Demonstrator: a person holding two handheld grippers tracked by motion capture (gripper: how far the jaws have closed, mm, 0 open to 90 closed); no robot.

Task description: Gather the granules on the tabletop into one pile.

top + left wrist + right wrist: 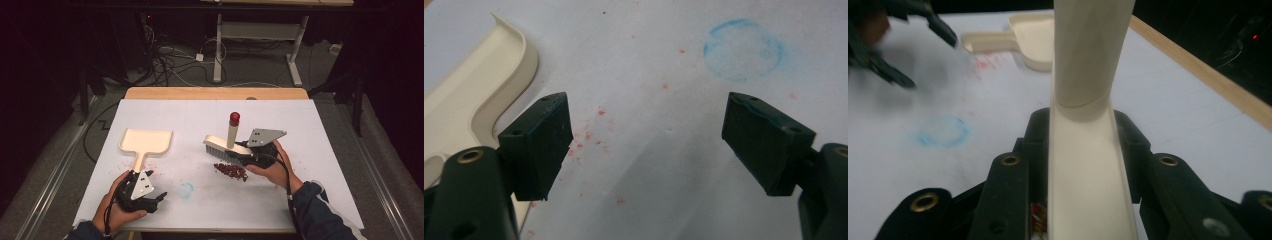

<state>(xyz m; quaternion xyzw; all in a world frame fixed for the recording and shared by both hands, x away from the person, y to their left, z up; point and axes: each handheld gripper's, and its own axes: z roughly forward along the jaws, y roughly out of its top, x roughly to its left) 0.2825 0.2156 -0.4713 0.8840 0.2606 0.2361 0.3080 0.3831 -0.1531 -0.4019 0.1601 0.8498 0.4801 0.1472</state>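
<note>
The right gripper has its two jaws clamped on the cream back of one brush, one jaw on each side of it, as the right gripper view shows. In the high view the brush sits right of the tabletop's centre, its grey bristles facing down and its round handle standing upright with a red cap on top. Just near of the bristles lies one small heap of dark red bits, touching the white tabletop.

The left gripper has its two jaws spread wide apart with nothing between them, held just above the tabletop at the near left. Beside its left jaw in the left gripper view is the curved edge of one cream dustpan; in the high view the pan lies flat, its handle pointing near toward the left hand. Faint red specks dot the surface around the handle. One pale blue chalky ring marks the tabletop between the two grippers, toward the near edge. The right hand holds its gripper from the right of the brush.
</note>
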